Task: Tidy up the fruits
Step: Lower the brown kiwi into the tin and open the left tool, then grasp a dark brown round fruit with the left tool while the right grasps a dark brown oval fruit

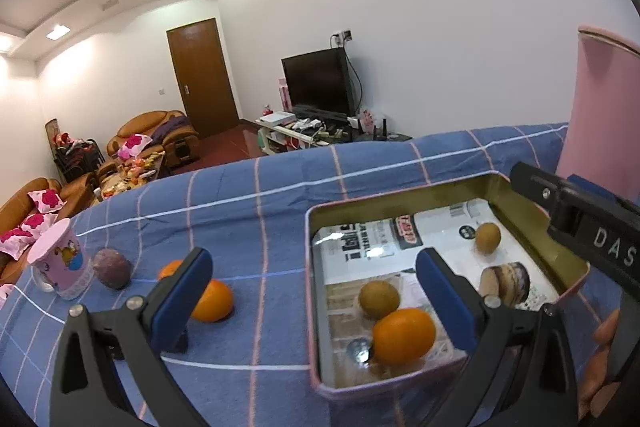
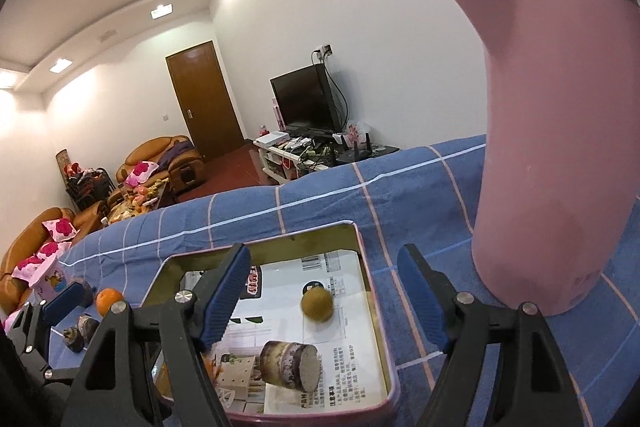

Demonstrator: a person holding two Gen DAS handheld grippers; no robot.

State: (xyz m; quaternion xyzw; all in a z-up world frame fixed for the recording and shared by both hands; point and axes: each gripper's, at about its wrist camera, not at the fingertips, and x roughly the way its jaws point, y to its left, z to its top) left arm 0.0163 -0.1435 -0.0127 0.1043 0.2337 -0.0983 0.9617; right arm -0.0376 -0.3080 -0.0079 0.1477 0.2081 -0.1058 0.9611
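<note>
Both tools are wide open and hold nothing. The left tool (image 1: 316,291) hangs low over the near left rim of the tin (image 1: 310,267), one finger outside it above the cloth, the other over the inside. The right tool (image 2: 324,291) hovers over the tin's near right part, its right finger out past the rim.

Inside the tin lie an orange (image 1: 404,335), touching a brown fruit (image 1: 379,299), a second brown fruit (image 1: 487,237) farther back, which looks blurred and may be rolling, and a cut stub (image 1: 506,283) on its side. Still out on the bench (image 1: 248,195), to the left, are an orange (image 1: 214,300) just beside the left finger, another orange (image 1: 171,269) half hidden behind that finger, and a purple fruit (image 1: 113,267) next to a pink cup (image 1: 60,265). A tall pink kettle (image 2: 556,155) stands close to the tin's right side.

Risks, as I judge them: round fruit on a slack cloth may roll off if nudged by a finger before it closes; a hard squeeze could bruise the orange; a low pass might catch the tin's rim and shift it; the right tool swinging outward could knock the kettle; and the two tools, working close over one tin, could clash.
</note>
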